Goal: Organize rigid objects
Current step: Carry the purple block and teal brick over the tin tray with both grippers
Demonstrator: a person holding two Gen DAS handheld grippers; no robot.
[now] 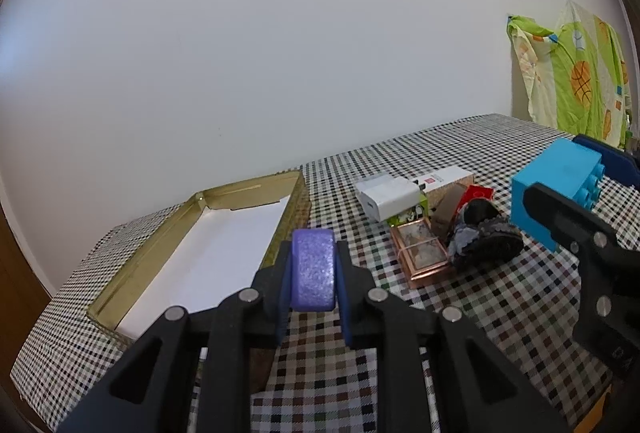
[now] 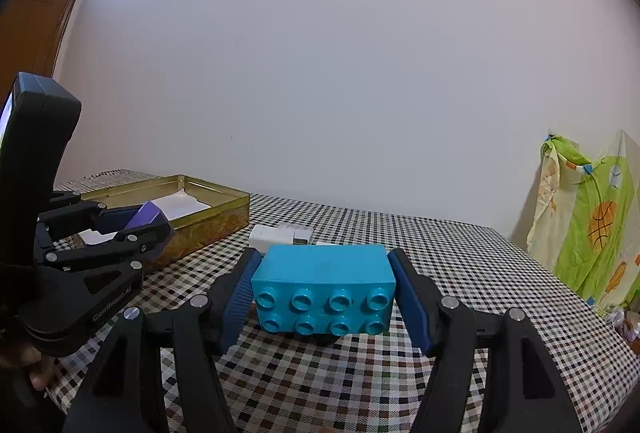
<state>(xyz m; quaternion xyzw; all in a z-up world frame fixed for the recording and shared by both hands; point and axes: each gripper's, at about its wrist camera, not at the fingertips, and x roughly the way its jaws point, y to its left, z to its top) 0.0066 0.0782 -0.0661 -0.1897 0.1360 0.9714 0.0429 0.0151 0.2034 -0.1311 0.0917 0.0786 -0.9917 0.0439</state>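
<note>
On my checkered counter the gold tin sits open at ten o'clock. My right hand-held gripper is clamped on the blue brick; my left hand-held gripper pinches the purple block beside the tin.

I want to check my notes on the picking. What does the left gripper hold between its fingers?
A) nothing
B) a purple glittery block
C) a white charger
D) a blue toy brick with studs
B: the left gripper is shut on a purple glittery block, in front of the gold tin box; the blue studded brick sits between the right gripper's fingers instead.
</note>
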